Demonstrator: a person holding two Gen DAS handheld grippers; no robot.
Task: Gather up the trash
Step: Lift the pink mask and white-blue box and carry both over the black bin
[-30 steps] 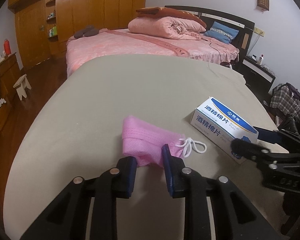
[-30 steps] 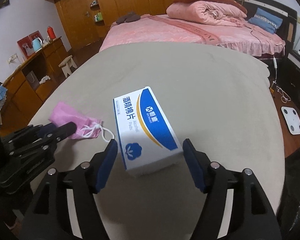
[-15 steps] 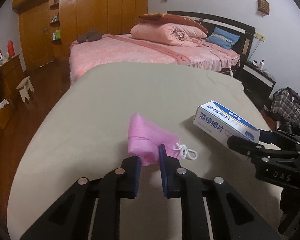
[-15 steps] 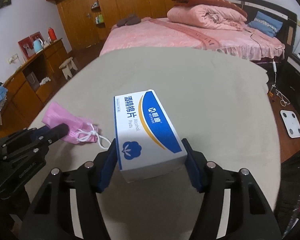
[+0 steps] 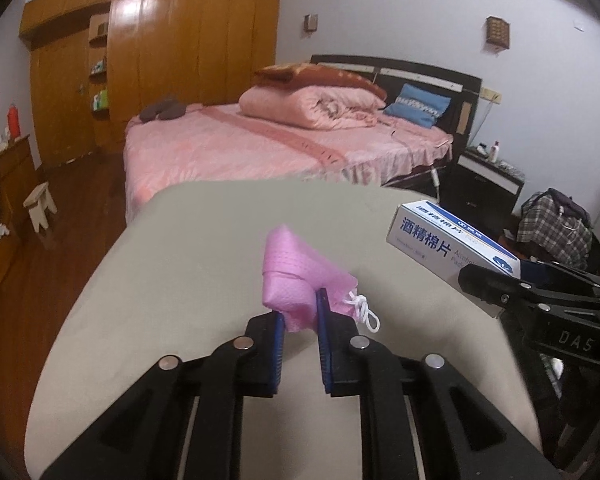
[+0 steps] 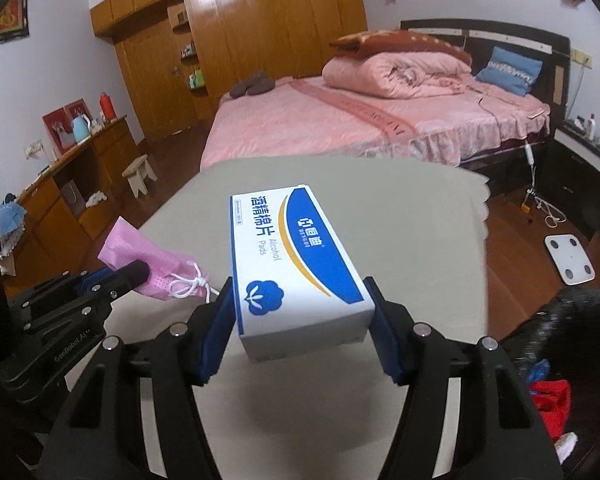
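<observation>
Both lifted clear of the grey table (image 5: 188, 264): left gripper (image 5: 300, 320) nearly closed, pinching the soft, light pink mask (image 5: 296, 276) by its edge; right gripper (image 6: 300, 320) half-spread, clamping the stiff, crushable alcohol-pad box (image 6: 292, 256) across its sides.

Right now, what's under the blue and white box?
The box is held up by the right tongs. Under it is only the bare beige table with its shadow. The box's underside is hidden.
</observation>
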